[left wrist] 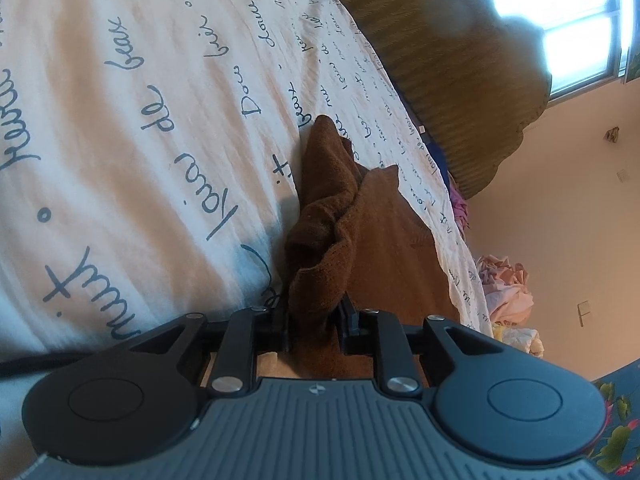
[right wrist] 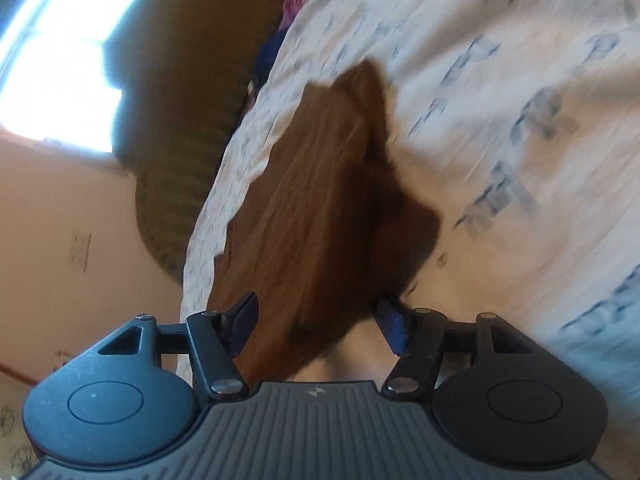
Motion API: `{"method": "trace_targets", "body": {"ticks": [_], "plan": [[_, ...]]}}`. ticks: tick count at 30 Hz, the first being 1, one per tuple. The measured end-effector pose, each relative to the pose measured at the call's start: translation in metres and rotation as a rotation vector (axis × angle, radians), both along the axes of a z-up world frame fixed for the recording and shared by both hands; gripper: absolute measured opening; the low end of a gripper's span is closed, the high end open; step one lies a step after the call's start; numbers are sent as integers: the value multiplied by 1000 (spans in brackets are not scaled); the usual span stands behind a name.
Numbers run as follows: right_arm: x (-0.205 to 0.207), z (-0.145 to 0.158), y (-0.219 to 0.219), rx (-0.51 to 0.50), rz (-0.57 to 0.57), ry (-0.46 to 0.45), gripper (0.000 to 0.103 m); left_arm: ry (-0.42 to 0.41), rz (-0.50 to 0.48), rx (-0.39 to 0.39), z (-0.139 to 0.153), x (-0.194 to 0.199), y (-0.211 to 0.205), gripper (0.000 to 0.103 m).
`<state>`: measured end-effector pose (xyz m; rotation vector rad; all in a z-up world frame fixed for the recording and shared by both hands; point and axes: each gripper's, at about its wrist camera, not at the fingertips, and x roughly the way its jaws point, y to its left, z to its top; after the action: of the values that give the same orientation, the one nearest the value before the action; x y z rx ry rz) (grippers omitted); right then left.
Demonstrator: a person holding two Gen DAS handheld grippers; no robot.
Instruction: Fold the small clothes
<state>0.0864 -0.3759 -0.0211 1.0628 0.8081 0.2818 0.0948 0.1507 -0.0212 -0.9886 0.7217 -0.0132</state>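
A small brown cloth [left wrist: 340, 216] lies on a white bedsheet with dark handwriting print [left wrist: 140, 120]. My left gripper [left wrist: 314, 320] is shut on a bunched edge of the brown cloth, which rises folded over between its fingers. In the right wrist view the same brown cloth [right wrist: 316, 200] lies mostly flat on the sheet [right wrist: 500, 140], blurred by motion. My right gripper [right wrist: 318, 320] is open, its blue-padded fingers standing wide to either side of the cloth's near end, holding nothing.
An olive-brown knitted blanket [left wrist: 460, 72] lies at the far end of the bed under a bright window [left wrist: 580, 32]. A heap of pink and pale clothes [left wrist: 504, 284] sits beside the bed's edge. A peach wall [left wrist: 560, 200] is behind.
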Motion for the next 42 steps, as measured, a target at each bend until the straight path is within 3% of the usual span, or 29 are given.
{"method": "trace_targets", "body": {"ticks": [2, 5, 7, 9, 10, 12, 13, 14, 15, 16, 19, 22, 25, 29, 34, 38, 40, 42], "plan": [[1, 4, 0, -56, -93, -38, 62, 0, 2, -7, -1, -2, 2, 24], [-12, 2, -23, -96, -405, -49, 61, -1, 4, -18, -2, -5, 4, 24], [-7, -4, -20, -60, -320, -43, 61, -13, 10, -36, -5, -7, 5, 24], [-5, 5, -5, -196, -216, -87, 62, -27, 26, -59, -8, -9, 6, 27], [-5, 6, -3, -219, -207, -92, 61, -34, 35, -66, -9, -10, 5, 28], [-6, -1, -10, -158, -252, -86, 60, -42, 39, -62, -6, -9, 2, 39], [-6, -5, -14, -131, -280, -80, 55, -43, 34, -53, -3, -8, 0, 42], [-4, -8, -17, -127, -296, -50, 29, -36, 31, -34, 1, -5, -3, 43], [-3, -15, -23, -94, -300, -20, 15, -24, 29, -6, 4, -3, -6, 27], [-3, -20, -26, -49, -304, -28, 13, -5, 26, 35, 6, 0, -9, 9], [-6, -15, -29, -52, -278, -48, 12, 9, 27, 53, 9, 2, -9, 7], [-15, 2, -30, -72, -261, -108, 10, -54, 17, 70, 29, -12, -12, 6], [-27, 22, -30, -92, -239, -160, 10, -99, -22, 69, 50, -34, -10, 6], [-67, 42, -33, -80, -154, -198, 10, -83, -62, 40, 59, -84, 6, 6], [-134, 23, -46, -39, -82, -94, 11, 4, -112, 94, 42, -155, 19, 6], [-159, 9, -52, -134, -117, -13, 27, 46, -88, 105, 32, -171, 36, 13], [-161, 24, -66, -180, -174, -64, 30, -13, -43, 128, 51, -172, 51, 23], [-156, 48, -81, -273, -221, -143, 50, -117, 1, 241, 83, -166, 59, 50]]}}
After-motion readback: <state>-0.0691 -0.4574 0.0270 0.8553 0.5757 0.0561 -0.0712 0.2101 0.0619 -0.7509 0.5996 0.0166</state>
